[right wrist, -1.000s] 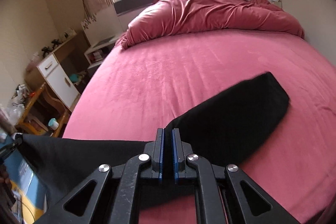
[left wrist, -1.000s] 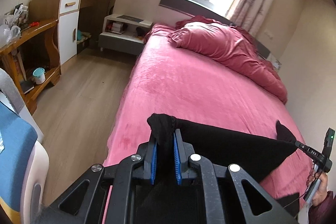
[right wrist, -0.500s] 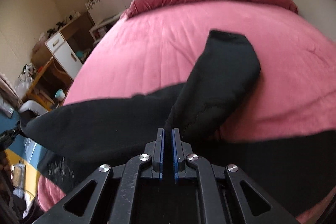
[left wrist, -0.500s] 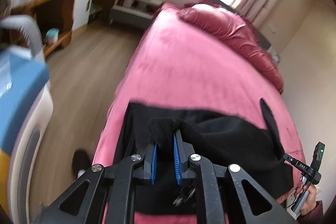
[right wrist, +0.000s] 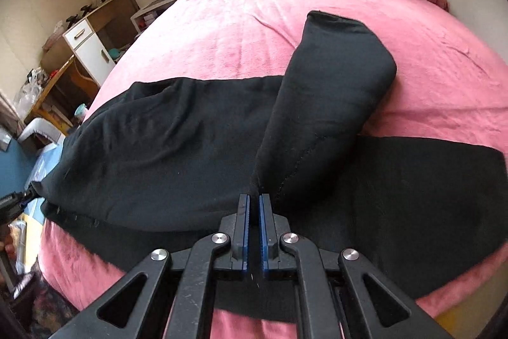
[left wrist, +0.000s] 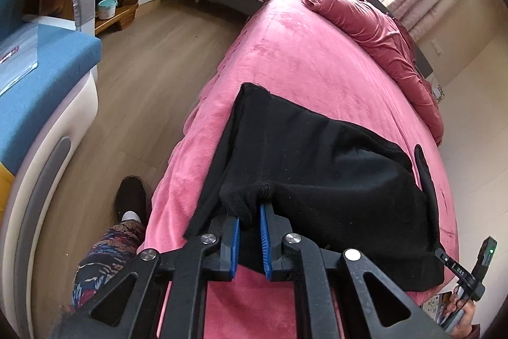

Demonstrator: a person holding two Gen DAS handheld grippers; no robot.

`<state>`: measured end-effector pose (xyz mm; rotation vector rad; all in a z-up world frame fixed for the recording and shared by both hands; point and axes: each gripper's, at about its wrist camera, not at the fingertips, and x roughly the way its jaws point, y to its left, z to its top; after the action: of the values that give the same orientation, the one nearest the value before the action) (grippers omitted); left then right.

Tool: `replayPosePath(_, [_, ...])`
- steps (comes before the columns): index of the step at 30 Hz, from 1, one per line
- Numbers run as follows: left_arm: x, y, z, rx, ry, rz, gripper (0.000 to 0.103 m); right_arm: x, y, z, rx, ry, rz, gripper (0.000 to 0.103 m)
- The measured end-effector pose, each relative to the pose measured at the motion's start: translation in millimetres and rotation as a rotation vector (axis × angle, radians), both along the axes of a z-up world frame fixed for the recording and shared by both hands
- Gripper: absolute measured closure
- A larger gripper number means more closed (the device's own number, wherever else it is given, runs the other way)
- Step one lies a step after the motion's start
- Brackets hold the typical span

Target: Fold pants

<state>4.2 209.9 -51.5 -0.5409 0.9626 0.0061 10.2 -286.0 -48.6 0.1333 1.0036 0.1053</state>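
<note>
Black pants [left wrist: 317,161] lie across the near end of a pink bed [left wrist: 304,59]. My left gripper [left wrist: 250,212] is shut on a bunched edge of the pants, held just above the bed. In the right wrist view the pants [right wrist: 165,145] spread left and right, with one leg [right wrist: 330,84] folded up and away. My right gripper [right wrist: 254,202] is shut on the near end of that leg. The other gripper's tip shows at the left edge [right wrist: 12,202] of this view.
A crumpled red duvet [left wrist: 381,30] lies at the bed's head. A blue and white sofa [left wrist: 41,78] stands left of the bed across wooden floor [left wrist: 133,84]. The person's patterned leg and black shoe [left wrist: 130,199] are by the bed edge. Wooden shelves and a white cabinet [right wrist: 89,50] stand at the far left.
Both grippers have drawn back and down toward the bed's near edge with the pants. The pants, held stretched in the air before, now lie spread on the bed.
</note>
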Motion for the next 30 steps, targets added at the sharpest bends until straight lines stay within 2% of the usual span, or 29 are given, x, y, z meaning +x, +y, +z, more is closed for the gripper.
replayPosePath(3, [-0.1,2.3,-5.9,-0.009,0.021,0.007,0.092,-6.5,-8.5,4.2,0.004,0.0,-0.001,0.098])
replayPosePath(6, [1.3,0.8,-10.8,0.008,0.048,-0.001,0.092,-11.2,-14.6,-4.2,-0.002,0.037,-0.005,0.099])
replayPosePath(14, [-2.0,3.7,-9.8,0.032,0.055,0.011,0.095,-28.3,-21.0,-12.8,0.008,0.08,-0.008,0.103])
replayPosePath(16, [-0.4,7.4,-19.7,0.017,0.1,0.013,0.094,-27.9,-25.6,-20.7,0.01,0.106,-0.017,0.103])
replayPosePath(17, [-1.0,10.1,-24.1,-0.016,0.119,0.018,0.093,-25.9,-27.8,-25.2,0.019,0.119,-0.022,0.103])
replayPosePath(18, [-2.8,12.3,-26.0,-0.043,0.122,0.021,0.091,-23.9,-30.9,-28.5,0.025,0.13,-0.035,0.103])
replayPosePath(20, [-5.6,15.0,-24.3,-0.034,0.129,0.035,0.085,-21.7,-29.1,-26.8,0.042,0.117,-0.028,0.101])
replayPosePath(22, [-8.5,19.8,-22.6,-0.08,0.129,0.046,0.084,-19.2,-25.5,-22.1,0.046,0.105,-0.018,0.1])
replayPosePath(24, [-12.0,23.3,-20.7,-0.1,0.129,0.063,0.081,-12.5,-22.3,-17.1,0.03,0.092,-0.033,0.082])
replayPosePath(26, [-16.5,26.1,-18.5,-0.136,0.121,0.08,0.08,-5.6,-23.6,-13.8,0.066,0.08,-0.062,0.04])
replayPosePath(27, [-18.3,26.4,-17.6,-0.147,0.118,0.089,0.08,-2.8,-22.9,-12.4,0.073,0.07,-0.077,0.037])
replayPosePath(30, [-23.0,27.6,-12.8,-0.163,0.095,0.106,0.08,12.7,-11.5,-18.3,0.007,0.074,-0.08,0.04])
